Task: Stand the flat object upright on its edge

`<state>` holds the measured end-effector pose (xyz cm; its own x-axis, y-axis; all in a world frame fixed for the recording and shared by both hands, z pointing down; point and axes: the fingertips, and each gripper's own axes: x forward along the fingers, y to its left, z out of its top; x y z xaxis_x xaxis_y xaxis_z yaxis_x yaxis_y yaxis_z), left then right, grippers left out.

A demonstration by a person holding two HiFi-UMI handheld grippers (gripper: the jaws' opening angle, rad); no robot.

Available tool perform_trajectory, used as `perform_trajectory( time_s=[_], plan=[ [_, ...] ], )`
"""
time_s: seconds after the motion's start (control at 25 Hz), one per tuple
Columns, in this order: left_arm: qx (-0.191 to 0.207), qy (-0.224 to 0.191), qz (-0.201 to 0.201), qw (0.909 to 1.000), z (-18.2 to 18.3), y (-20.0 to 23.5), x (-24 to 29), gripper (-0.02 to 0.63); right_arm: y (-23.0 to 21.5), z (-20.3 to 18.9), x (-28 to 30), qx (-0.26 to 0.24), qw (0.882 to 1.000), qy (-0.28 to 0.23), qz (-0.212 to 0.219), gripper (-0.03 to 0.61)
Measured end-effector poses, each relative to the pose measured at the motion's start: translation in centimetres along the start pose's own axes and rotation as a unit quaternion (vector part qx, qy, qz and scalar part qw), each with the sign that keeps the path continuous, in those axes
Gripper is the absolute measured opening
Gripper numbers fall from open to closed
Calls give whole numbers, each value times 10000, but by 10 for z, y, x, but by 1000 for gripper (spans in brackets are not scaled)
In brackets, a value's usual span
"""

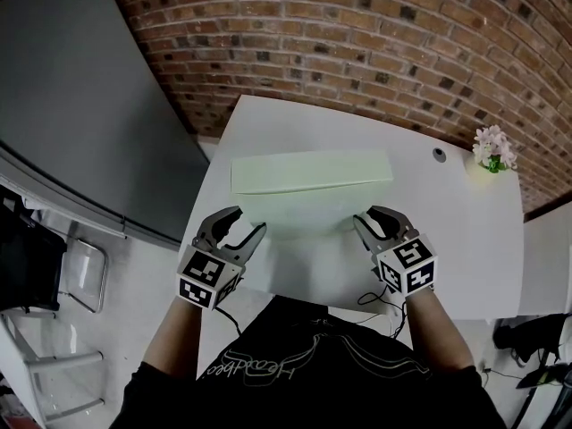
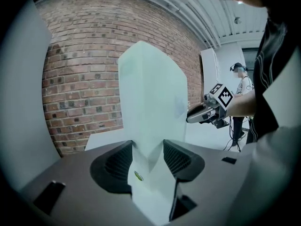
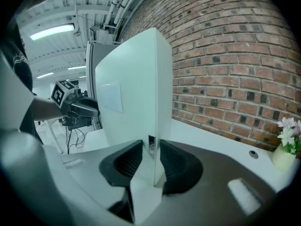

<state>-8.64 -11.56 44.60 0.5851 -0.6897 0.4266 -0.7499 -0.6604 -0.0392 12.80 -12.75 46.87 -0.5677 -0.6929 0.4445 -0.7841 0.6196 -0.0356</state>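
Holding flat box (image 1: 313,173) upright at near edge of table (image 1: 465,239): my left gripper (image 1: 250,222) clamps left end, right gripper (image 1: 366,216) clamps right end; long axis spans jaws, both equally near.

There is one flat object (image 1: 308,186) and one white table (image 1: 465,239). Two grippers show: the left gripper (image 1: 248,222) at 7 o'clock, the right gripper (image 1: 365,217) at 5 o'clock. One flower pot (image 1: 492,150) stands at 2 o'clock, one brick wall (image 1: 357,34) at 12 o'clock.
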Motion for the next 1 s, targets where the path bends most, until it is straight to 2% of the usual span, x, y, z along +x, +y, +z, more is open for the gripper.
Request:
perform_trajectory(
  time_s=[0.24, 0.48, 0.56, 0.72, 0.92, 1.0],
  plan=[
    [177, 56, 29, 9998, -1, -1, 0, 212, 0, 0, -2, 63, 10000, -25, -18, 129],
    [-118, 130, -109, 9998, -5, 3, -4, 215, 5, -2, -3, 130, 9999, 64, 26, 130],
    [-180, 90, -191, 9996, -3, 7, -6, 247, 5, -1, -5, 141, 9999, 67, 14, 130],
    [114, -14, -416, 9991, 9, 10, -6, 306, 3, 2, -7, 245, 9996, 6, -104, 130],
    [44, -218, -1010, 9946, 22, 13, -4, 397, 2, 5, -8, 351, 9988, 35, -350, 130],
    [139, -210, -1244, 9919, 24, 12, -2, 405, 2, 3, -9, 461, 9979, 11, -454, 130]
  ],
)
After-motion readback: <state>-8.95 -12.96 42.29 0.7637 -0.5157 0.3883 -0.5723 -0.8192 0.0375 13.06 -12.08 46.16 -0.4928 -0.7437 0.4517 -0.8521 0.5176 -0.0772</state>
